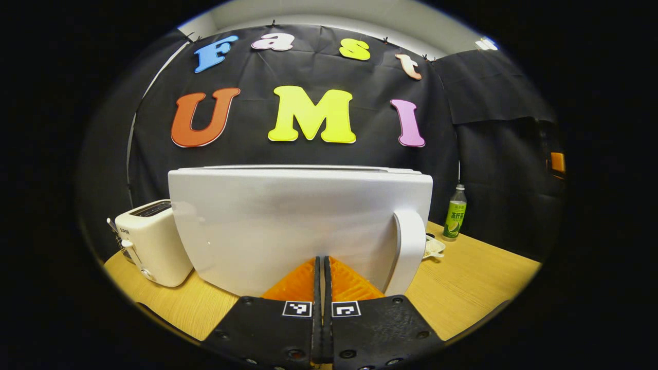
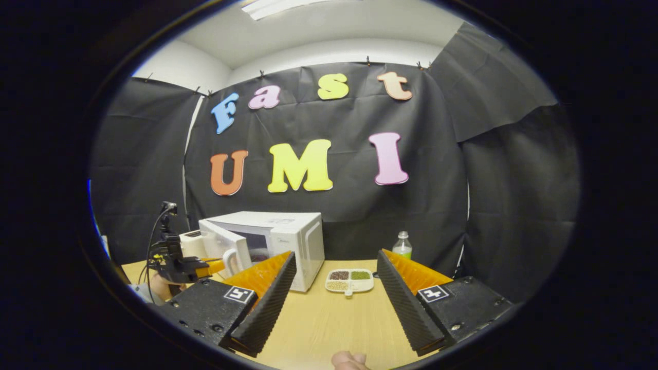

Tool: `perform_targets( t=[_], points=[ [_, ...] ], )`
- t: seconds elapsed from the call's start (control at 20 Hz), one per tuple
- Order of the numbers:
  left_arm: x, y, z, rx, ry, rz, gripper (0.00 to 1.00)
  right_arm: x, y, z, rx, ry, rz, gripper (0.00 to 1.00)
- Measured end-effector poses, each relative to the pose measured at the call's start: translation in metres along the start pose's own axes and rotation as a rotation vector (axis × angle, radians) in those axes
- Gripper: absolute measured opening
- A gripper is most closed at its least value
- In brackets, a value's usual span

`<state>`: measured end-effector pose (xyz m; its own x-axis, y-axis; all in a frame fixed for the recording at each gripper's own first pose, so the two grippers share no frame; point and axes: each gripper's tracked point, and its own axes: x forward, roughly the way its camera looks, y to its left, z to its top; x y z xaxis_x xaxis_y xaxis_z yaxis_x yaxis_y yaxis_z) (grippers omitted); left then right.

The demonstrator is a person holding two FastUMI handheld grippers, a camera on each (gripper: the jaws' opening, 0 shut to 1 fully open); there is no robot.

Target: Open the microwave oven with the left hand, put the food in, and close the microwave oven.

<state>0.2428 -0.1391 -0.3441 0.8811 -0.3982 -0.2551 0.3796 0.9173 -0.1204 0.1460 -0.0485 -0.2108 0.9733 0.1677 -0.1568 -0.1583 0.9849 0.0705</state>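
Two ridged fingers of the left gripper [image 1: 323, 267] pressed together, nothing between, just before the smooth white microwave door [image 1: 288, 226] and its curved handle [image 1: 408, 252] at 2 o'clock. Right gripper [image 2: 333, 285] fingers spread wide; at 12 o'clock between them a four-compartment white food tray [image 2: 350, 280] holds dark, green and pale grains on the wood-grain table [image 2: 329, 324]. Microwave oven [image 2: 288, 241] at 11 o'clock, door ajar; green-labelled bottle [image 2: 402, 245] farther at 1, writing unreadable.

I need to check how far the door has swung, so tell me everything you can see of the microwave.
The microwave is a white, glossy box standing upright on the wooden table, left of a divided food tray. Its door is swung partly open on its left hinge, showing a dark cavity. A curved white handle runs down the door's free edge. The left gripper, fingers closed, is right up against the door's outer face beside the handle. A toaster stands to its left.
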Motion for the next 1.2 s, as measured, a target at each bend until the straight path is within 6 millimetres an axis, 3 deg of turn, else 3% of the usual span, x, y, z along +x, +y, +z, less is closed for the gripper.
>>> perform_targets(
  t=[0.2, 0.25, 0.5, 0.65, 0.7, 0.75, 0.8, 0.85, 0.9, 1.2],
  points=[
    [0.028, -0.012, -0.002, -0.044, 0.027, 0.000, 0.00, 0.009, -0.011, -0.010, 0.014, -0.001, 0.005, 0.92],
    [0.036, -0.015, -0.003, -0.052, 0.028, 0.002, 0.00, 0.012, -0.014, -0.014, 0.026, 0.006, 0.007, 1.00],
    [0.060, -0.012, 0.000, -0.047, 0.047, 0.077, 0.00, 0.014, -0.023, -0.024, 0.049, 0.012, 0.011, 1.00],
    [0.064, -0.011, 0.004, -0.001, 0.058, 0.137, 0.00, 0.008, -0.020, -0.019, 0.041, -0.013, 0.032, 1.00],
    [0.064, -0.010, 0.003, 0.012, 0.062, 0.145, 0.00, 0.006, -0.020, -0.018, 0.037, -0.011, 0.033, 0.92],
    [0.064, -0.011, 0.004, 0.017, 0.056, 0.149, 0.00, 0.004, -0.020, -0.017, 0.036, -0.016, 0.030, 0.92],
    [0.065, -0.010, 0.003, 0.013, 0.062, 0.154, 0.00, 0.001, -0.019, -0.015, 0.038, -0.019, 0.027, 1.00],
    [0.066, -0.010, 0.003, 0.006, 0.062, 0.159, 0.00, -0.002, -0.018, -0.014, 0.040, -0.019, 0.027, 1.00],
    [0.066, -0.010, 0.003, -0.003, 0.071, 0.164, 0.00, -0.006, -0.016, -0.013, 0.043, -0.017, 0.028, 0.92],
    [0.075, -0.010, -0.001, 0.005, 0.125, 0.174, 0.00, -0.031, -0.008, -0.011, 0.032, 0.012, -0.004, 0.92]
  ],
)
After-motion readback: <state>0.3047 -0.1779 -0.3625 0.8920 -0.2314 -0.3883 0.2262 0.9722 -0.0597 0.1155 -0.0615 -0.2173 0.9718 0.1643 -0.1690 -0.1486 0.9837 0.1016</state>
